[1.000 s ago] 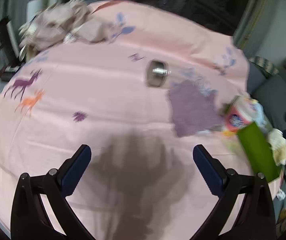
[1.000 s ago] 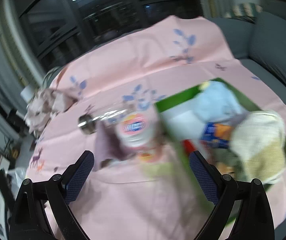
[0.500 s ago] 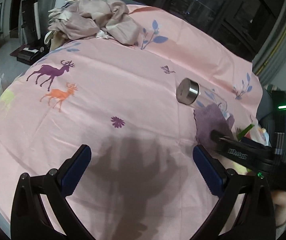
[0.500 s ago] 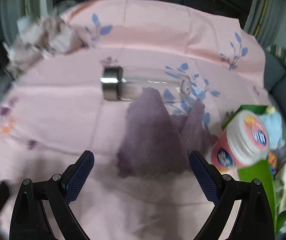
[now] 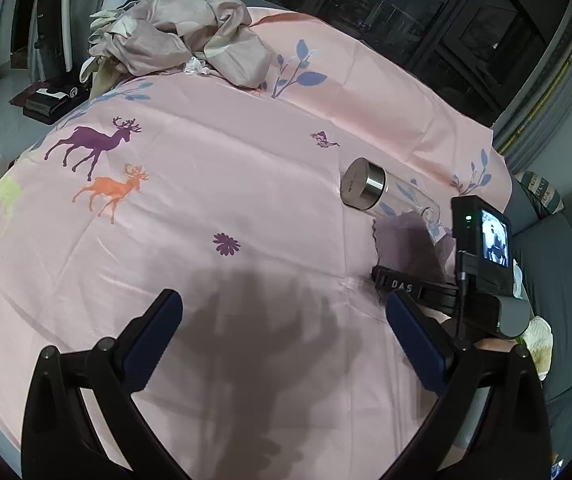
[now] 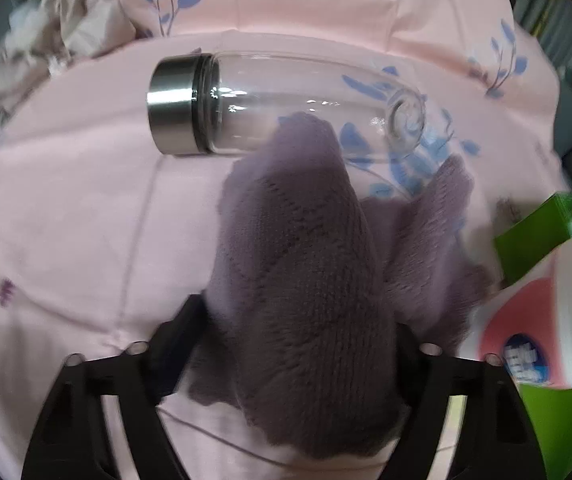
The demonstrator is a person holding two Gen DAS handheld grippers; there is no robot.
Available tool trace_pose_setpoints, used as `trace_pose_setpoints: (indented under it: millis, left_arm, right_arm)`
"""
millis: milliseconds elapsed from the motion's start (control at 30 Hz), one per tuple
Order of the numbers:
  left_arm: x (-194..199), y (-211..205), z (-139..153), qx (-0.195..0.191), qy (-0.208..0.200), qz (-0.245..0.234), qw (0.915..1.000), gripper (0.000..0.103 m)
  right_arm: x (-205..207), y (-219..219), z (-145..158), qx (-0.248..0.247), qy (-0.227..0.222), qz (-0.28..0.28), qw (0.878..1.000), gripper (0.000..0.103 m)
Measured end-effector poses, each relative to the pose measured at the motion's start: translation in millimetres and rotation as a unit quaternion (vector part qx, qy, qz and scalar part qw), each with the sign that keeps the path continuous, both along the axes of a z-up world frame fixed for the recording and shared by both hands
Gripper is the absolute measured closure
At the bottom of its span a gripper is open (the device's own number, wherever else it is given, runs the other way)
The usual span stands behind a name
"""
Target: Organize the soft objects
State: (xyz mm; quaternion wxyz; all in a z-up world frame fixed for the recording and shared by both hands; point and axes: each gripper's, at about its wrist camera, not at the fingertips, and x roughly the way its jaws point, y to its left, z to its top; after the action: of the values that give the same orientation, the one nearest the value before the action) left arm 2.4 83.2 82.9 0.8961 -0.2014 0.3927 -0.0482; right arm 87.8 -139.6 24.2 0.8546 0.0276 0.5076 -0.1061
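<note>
Left wrist: pink deer-print sheet [image 5: 206, 208], dark windows [image 5: 466, 28] behind, grey sofa [image 5: 558, 264] rt.

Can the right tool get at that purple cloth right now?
Probably yes: the right tool is already down around the purple cloth, a bunched fold between its closing jaws; the glass bottle lies just beyond, not blocking.

Fuzzy purple cloth [image 6: 302, 280], bunched into a ridge, on pink sheet [image 6: 86, 220], beside glass bottle [image 6: 286, 104]
</note>
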Motion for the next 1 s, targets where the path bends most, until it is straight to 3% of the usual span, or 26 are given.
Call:
trace_pose_setpoints:
  millis: [67,133,333,500,600,733,800,900,1000]
  left_arm:
    - [0,1,0,-0.001,0.001,0.001,1.0000,0.002]
    - [1,1,0,-0.001,0.002,0.002,1.0000,0.002]
    - [1,6,-1,0.000,0.007,0.011,0.9999,0.002]
    - [-2,18,1,-0.005,0.004,0.024,0.9997,0.002]
    - [-3,26,0,-0.017,0.009,0.032,0.9993,0.002]
    - [-4,29,1,-0.024,0.011,0.034,0.9991,0.002]
    - [-2,26,-1,-0.024,0.015,0.025,0.9993,0.002]
    - [2,16,-7,-0.015,0.031,0.002,0.9994,0.002]
    - [8,-2,-18,0.002,0.057,-0.033,0.9978,0.002]
  right_arm:
    - [-4,-2,2,0.002,-0.010,0.001,1.000,0.066]
    - [-9,-2,6,0.000,-0.011,-0.001,1.000,0.093]
    - [-37,7,24,0.112,-0.030,0.054,0.992,0.094]
    - [-83,48,39,0.172,-0.048,0.140,0.974,0.094]
    - [-105,60,40,0.228,-0.039,0.169,0.958,0.094]
    - [-120,71,42,0.254,-0.028,0.208,0.944,0.094]
    - [-121,70,38,0.249,-0.025,0.210,0.945,0.094]
    - [-113,58,21,0.199,-0.006,0.160,0.967,0.094]
    - [-103,38,7,0.188,0.011,0.120,0.975,0.094]
